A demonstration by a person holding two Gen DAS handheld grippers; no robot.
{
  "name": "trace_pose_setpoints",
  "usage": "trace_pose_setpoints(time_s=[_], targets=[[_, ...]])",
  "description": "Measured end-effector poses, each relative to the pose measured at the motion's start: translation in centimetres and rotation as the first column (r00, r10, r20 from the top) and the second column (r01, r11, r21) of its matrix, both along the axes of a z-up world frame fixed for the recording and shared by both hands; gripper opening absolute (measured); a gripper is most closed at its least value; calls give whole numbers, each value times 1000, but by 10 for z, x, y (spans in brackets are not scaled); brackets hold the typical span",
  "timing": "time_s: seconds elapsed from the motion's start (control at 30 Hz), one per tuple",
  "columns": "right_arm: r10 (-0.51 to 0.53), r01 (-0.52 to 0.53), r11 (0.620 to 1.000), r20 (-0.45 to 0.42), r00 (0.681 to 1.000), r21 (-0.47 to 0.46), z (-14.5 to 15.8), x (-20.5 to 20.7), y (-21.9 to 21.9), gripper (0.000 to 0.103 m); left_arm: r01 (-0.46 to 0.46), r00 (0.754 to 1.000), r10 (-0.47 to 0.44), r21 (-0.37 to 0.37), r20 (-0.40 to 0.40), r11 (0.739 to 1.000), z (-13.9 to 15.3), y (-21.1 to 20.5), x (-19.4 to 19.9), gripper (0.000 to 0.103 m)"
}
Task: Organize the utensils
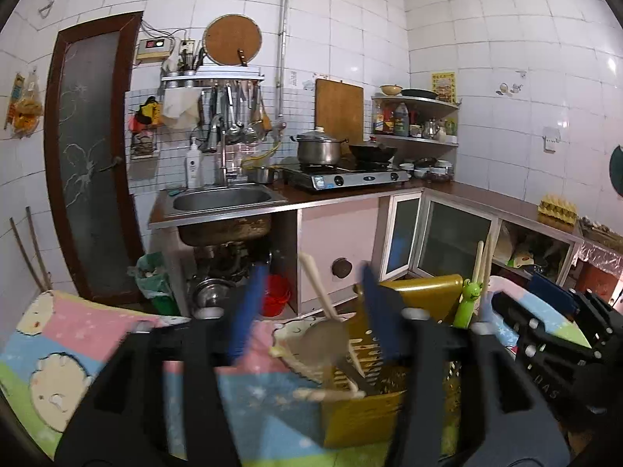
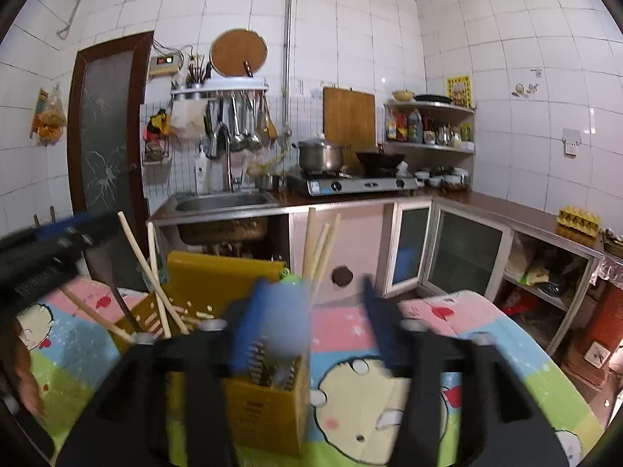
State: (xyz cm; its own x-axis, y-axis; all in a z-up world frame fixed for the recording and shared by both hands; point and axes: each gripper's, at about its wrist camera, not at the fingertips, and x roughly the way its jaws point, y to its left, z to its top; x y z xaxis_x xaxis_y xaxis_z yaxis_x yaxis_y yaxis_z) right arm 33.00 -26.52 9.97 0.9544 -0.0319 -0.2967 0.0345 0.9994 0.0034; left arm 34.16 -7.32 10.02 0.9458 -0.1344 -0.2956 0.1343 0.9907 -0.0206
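Observation:
A yellow slotted utensil holder [image 1: 362, 408] stands on the cartoon-print cloth; it also shows in the right wrist view [image 2: 264, 412]. It holds a cream spoon [image 1: 321, 295], wooden chopsticks [image 2: 319, 249], a green frog-handled utensil [image 1: 469, 303] and a dark-handled utensil [image 2: 120, 303]. My left gripper [image 1: 311, 311] is open just above the holder, its jaws on either side of the cream spoon. My right gripper [image 2: 315, 315] is open and empty above the holder's right end, and it shows at the right of the left wrist view [image 1: 553, 334].
The cartoon-print cloth [image 2: 447, 369] covers the table. Behind it are the kitchen counter with a sink [image 1: 222, 198], a gas stove [image 1: 346, 177] with a pot and a wok, corner shelves [image 1: 416, 116] and an egg carton [image 1: 557, 210]. A red bucket [image 1: 276, 295] stands under the counter.

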Motion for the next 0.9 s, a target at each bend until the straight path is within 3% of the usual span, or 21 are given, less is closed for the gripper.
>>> trace_pose_setpoints(time_s=[0.07, 0.2, 0.3, 0.4, 0.67, 0.9], targets=[[4, -4, 1000, -6, 1000, -2, 4, -14, -1, 65, -19, 1000, 18, 5, 25, 1000, 8, 11, -19, 83], [16, -16, 1000, -11, 1000, 21, 7, -57, -1, 81, -16, 999, 15, 32, 31, 999, 11, 26, -58, 98], [28, -27, 998, -15, 1000, 48, 2, -88, 2, 93, 1, 1000, -1, 10, 8, 1000, 4, 38, -88, 98], [16, -14, 998, -19, 1000, 56, -10, -123, 9, 98, 30, 999, -30, 1, -28, 1000, -10, 46, -121, 98], [-13, 13, 999, -18, 1000, 49, -47, -201, 35, 99, 19, 999, -23, 116, 33, 993, -69, 47, -212, 98], [-33, 31, 999, 49, 998, 30, -64, -236, 41, 99, 23, 998, -30, 147, 51, 989, -98, 49, -247, 98]])
